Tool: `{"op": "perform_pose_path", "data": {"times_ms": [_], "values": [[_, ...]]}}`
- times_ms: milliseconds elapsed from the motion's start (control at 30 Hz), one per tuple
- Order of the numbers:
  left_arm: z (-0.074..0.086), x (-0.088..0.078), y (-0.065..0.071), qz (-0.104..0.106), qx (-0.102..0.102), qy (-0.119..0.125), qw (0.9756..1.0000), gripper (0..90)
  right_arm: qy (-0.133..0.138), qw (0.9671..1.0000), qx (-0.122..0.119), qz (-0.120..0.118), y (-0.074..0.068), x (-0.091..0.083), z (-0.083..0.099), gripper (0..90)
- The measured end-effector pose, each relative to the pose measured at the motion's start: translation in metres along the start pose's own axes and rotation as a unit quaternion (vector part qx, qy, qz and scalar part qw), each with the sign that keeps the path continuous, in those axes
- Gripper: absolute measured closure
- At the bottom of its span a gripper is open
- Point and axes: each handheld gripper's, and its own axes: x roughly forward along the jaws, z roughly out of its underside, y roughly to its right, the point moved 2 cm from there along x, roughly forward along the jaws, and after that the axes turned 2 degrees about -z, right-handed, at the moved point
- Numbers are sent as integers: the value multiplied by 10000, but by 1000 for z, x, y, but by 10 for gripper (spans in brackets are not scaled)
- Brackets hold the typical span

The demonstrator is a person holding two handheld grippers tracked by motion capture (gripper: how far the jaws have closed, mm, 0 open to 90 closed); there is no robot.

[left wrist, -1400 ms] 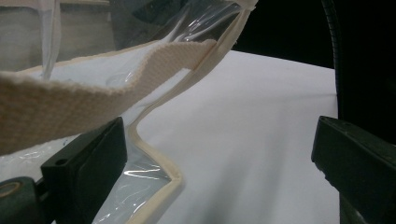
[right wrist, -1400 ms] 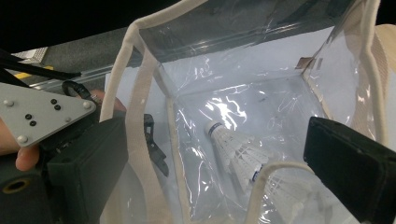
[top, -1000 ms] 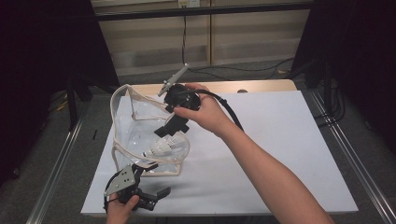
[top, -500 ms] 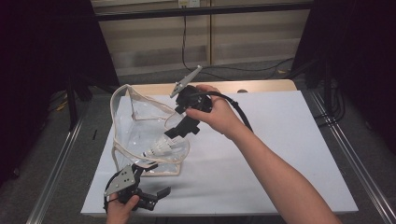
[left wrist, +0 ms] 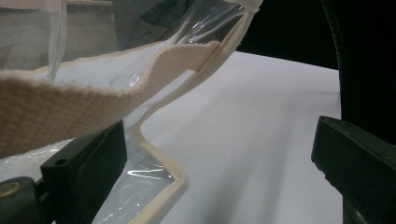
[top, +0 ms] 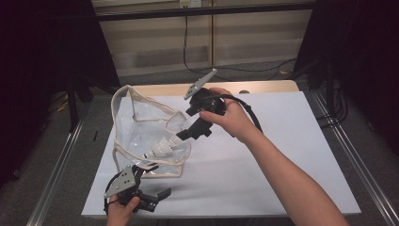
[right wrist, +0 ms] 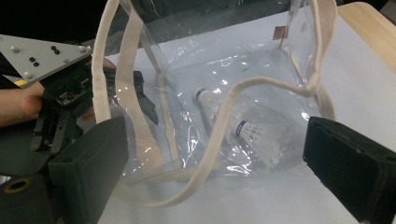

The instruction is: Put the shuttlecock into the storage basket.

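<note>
Above the bag's mouth, the right gripper (top: 186, 133) has lifted up and back vs. a sec ago, when it reached down inside; its jaws are now spread wide w/ nothing between them. The shuttlecock (top: 162, 149) lies inside the clear bag (top: 136, 127) on its floor, a second one seemingly beside it (right wrist: 259, 135), so the drop looks done and the hand is withdrawing. The left gripper (top: 146, 195) hasn't moved: low at the bench's (top: 263, 179) front edge, jaws apart, the bag's cream strap (left wrist: 93, 100) crossing over one jaw, not pinched as far as I can tell. Hard to read: glare on the plastic blurs the shuttlecocks' outlines; the bag's far wall is cut off in the right gripper view.
</note>
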Motion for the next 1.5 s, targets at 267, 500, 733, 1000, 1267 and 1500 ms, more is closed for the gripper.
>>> {"op": "perform_pose_path", "data": {"times_ms": [267, 500, 733, 1000, 1267, 1500], "values": [[0, 0, 0, -12, 16, 7, 10000, 36, 28, 10000, 74, 31, 3, -6, 12, 63], [-1, -1, -1, -31, 23, 13, 10000, 36, 64, 9999, 106, 61, 5, -12, 19, 63], [-1, -2, -1, -61, 42, 1, 10000, 36, 79, 9999, 115, 63, 6, -13, 23, 63], [-1, -3, -1, -64, 15, 23, 10000, 36, 165, 9998, 98, 62, 5, -18, 28, 64], [0, 1, -2, -30, 6, 0, 10000, 36, 222, 9995, 184, 106, 7, -27, 45, 65], [-1, 0, -1, -58, -18, 11, 10000, 35, 287, 9992, 256, 132, 9, -36, 58, 66]]}}
